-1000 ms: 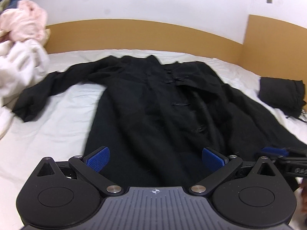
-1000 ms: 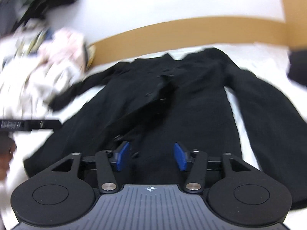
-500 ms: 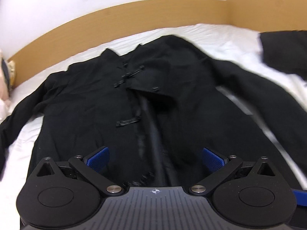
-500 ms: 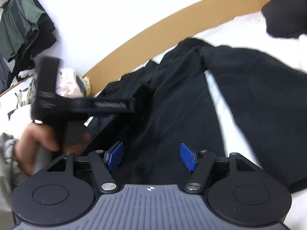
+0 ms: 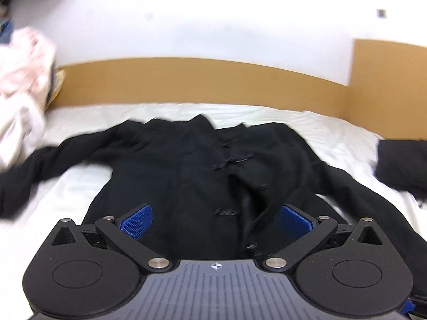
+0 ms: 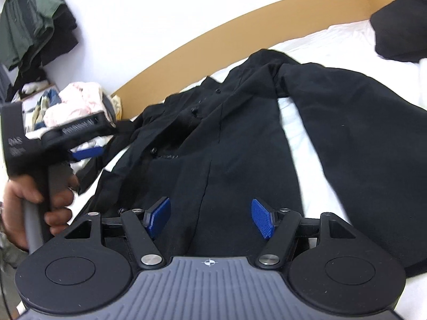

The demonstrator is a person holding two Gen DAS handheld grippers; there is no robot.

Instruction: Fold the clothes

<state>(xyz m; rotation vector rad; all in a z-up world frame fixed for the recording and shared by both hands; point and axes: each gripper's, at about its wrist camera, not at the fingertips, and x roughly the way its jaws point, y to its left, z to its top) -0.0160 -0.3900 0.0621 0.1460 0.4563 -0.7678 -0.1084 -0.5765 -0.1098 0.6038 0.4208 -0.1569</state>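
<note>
The right claw (image 6: pixel 210 217) stands with its blue ribbed pads well apart and nothing between them; its jaws have just been opening, from a narrower gap a second ago, and they hang just over the lower hem of the long black jacket with knotted cord fastenings (image 6: pixel 240 144) without touching the cloth. The left claw (image 5: pixel 216 220) is spread even wider and is also empty, poised near the jacket's hem on the side where the front panel lies flipped back. In the right wrist view the person's left hand (image 6: pixel 34 200) grips the grey handle of that claw just beside the jacket's hem; a second ago only its tip edged into that view, so the two claws have drawn close together. The left wrist camera has also swung: half a second ago it looked across the jacket at a slant, now it faces the collar squarely. The jacket itself lies flat, front up, on the white bed sheet (image 5: pixel 80 186), sleeves spread to both sides, collar toward the tan wooden headboard (image 5: pixel 186 82). Beyond one sleeve sits a heap of pale pink and white clothes (image 5: pixel 21 80); beyond the other a small folded black garment (image 5: pixel 400 162). Judging from this, nothing is gripped and no fold has begun: both claws look lined up at the hem, readied to take hold of it
</note>
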